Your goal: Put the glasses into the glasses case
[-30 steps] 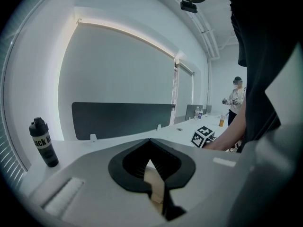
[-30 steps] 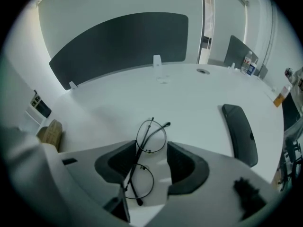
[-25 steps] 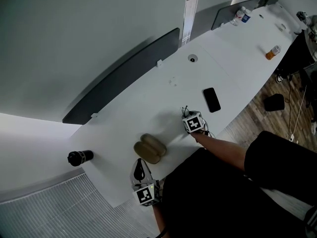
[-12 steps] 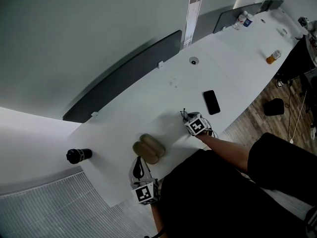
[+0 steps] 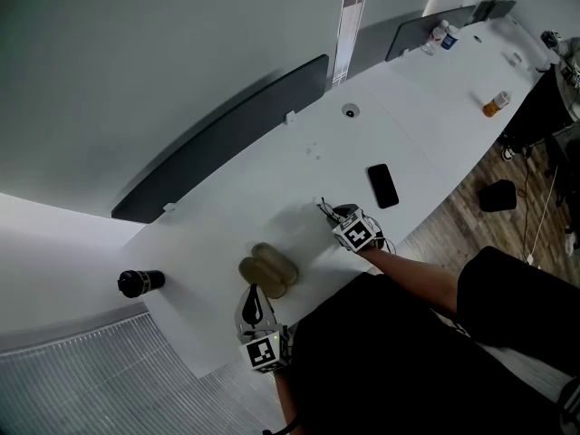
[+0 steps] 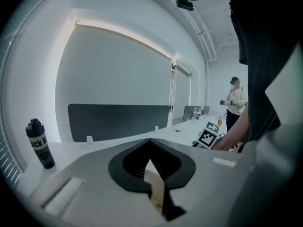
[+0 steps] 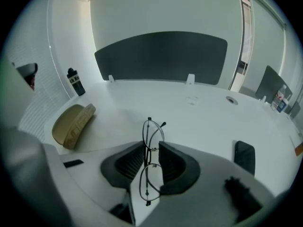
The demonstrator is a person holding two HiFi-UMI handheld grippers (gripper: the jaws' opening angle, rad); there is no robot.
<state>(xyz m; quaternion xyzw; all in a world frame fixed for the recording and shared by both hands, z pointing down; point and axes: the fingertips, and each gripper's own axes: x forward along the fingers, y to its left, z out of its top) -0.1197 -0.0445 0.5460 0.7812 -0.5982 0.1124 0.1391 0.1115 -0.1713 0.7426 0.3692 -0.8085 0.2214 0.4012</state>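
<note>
The thin wire-rimmed glasses [image 7: 147, 161] stand on edge between the jaws of my right gripper [image 7: 151, 145], which are closing and pinch the frame near its bridge. In the head view that gripper [image 5: 333, 214] hovers just above the white table [image 5: 299, 175], with the glasses [image 5: 324, 209] poking out past its tips. The tan glasses case [image 5: 269, 270] lies to the left of it and appears at the left of the right gripper view [image 7: 72, 124]. My left gripper [image 5: 254, 293] rests at the near table edge just behind the case, its tips [image 6: 150, 141] together and nothing held.
A black phone [image 5: 383, 185] lies to the right of my right gripper. A black bottle [image 5: 140, 282] stands at the far left. A dark divider panel [image 5: 217, 143] runs along the back edge. An orange bottle [image 5: 494, 105] sits far right. A person [image 6: 235, 100] stands in the distance.
My right gripper has closed on the glasses, rolled and lifted slightly up and to the left with them. The left gripper and the case have stayed put.
</note>
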